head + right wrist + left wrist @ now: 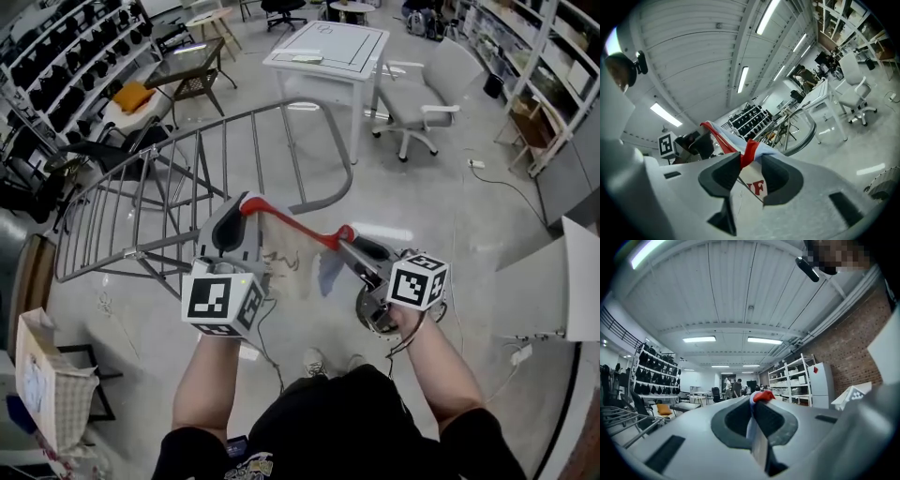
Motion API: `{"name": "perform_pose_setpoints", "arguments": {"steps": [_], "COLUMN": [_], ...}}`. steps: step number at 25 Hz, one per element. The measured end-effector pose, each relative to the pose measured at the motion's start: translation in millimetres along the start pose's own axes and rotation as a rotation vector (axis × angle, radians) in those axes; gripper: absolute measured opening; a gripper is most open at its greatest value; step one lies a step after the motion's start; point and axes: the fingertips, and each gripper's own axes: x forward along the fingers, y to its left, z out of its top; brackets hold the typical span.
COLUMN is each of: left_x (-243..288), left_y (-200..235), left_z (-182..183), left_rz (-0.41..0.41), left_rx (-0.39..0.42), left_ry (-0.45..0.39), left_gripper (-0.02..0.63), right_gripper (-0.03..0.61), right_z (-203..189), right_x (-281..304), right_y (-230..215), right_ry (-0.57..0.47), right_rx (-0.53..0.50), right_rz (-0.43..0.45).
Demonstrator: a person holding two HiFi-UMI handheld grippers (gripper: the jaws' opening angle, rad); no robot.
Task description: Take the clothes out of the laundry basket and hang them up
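A pale garment (292,264) with a red trimmed edge (286,223) hangs stretched between my two grippers, over the floor just in front of the metal drying rack (187,178). My left gripper (246,204) is shut on one end of the red edge; in the left gripper view the cloth (760,397) is pinched at the tips of that gripper (757,401). My right gripper (345,236) has the other end between its jaws. In the right gripper view the jaws of that gripper (751,159) stand apart, with the cloth (754,186) draped loosely through the gap.
The rack's curved tube frame stands beyond and to the left. A white table (328,47) and a grey office chair (422,94) are further back. Shelves of dark items (66,66) line the left wall. A beige checked bag (42,384) sits at lower left.
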Motion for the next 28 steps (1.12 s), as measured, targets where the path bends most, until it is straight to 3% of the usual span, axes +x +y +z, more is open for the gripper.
{"name": "perform_pose_setpoints", "arguments": {"steps": [13,19,21,24,28], "left_x": [-30,-40,-42,-40,-32], "left_y": [-34,-33,-31,-36,-52], "left_z": [12,10,9,9,13], "left_rz": [0.152,0.211,0.238,0.234,0.197], "left_rx": [0.013,-0.012,-0.020,-0.031,-0.010], "left_ry": [0.059,0.064,0.063,0.055,0.047], "left_gripper": [0.017,0.015,0.015,0.015,0.016], "right_gripper": [0.178,0.190,0.223,0.229,0.229], "right_z": [-41,-40,-39,-38,-43], "right_x": [-33,-55,-65,-73,-72], "right_y": [23,35,35,23,7], "right_ry": [0.174,0.102,0.091,0.079,0.130], "right_rx": [-0.135,-0.016,0.036,0.069,-0.054], "right_rz": [0.187,0.310,0.337,0.318,0.254]}}
